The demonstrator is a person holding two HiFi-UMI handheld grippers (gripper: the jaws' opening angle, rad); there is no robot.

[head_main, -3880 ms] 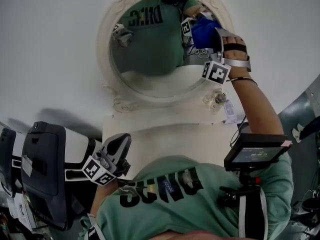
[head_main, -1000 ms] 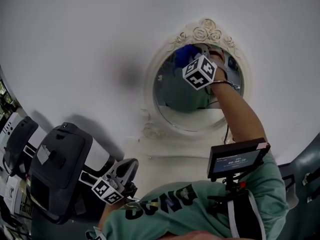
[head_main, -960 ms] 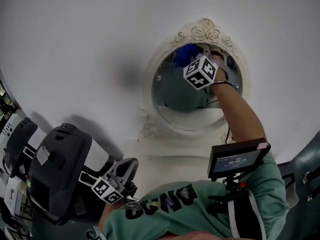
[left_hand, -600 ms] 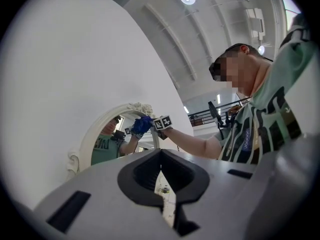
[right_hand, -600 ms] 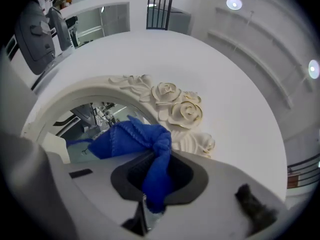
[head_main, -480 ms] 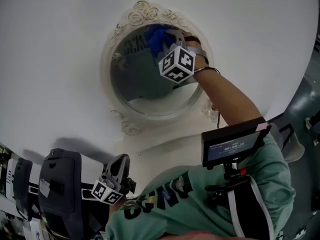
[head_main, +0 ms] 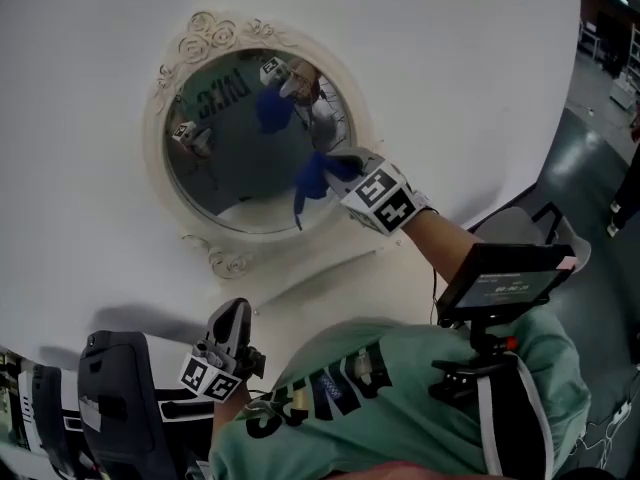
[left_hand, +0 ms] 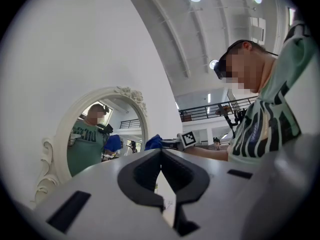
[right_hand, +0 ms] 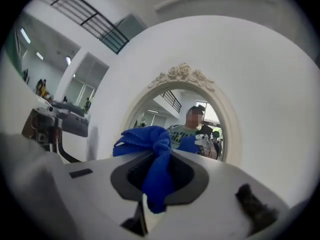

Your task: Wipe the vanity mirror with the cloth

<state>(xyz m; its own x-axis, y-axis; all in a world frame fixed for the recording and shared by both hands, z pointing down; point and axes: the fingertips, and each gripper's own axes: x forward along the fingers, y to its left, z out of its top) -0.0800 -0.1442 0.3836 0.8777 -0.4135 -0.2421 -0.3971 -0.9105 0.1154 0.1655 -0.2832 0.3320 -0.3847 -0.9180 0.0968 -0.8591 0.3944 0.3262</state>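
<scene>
The blue microfibre cloth (right_hand: 156,171) is pinched between the jaws of the right gripper (right_hand: 159,156), bunched above them and trailing down below the pads. In the head view the right gripper (head_main: 338,171) is held up at the lower right edge of the mirror, and the cloth (head_main: 309,179) hangs over the rim of the glass there. No view shows whether the cloth touches the glass. The left gripper (head_main: 231,316) is held low beside the person's green shirt (head_main: 345,393), well apart from the mirror. In its own view the left gripper (left_hand: 161,155) has its jaws pressed together at the tips, with nothing between them. A small dark screen (head_main: 508,282) sits on a mount at the person's chest. Farther off, the oval vanity mirror with an ornate cream frame (head_main: 226,154) hangs on a plain white wall (head_main: 90,78). The mirror's glass reflects the person and the cloth.
</scene>
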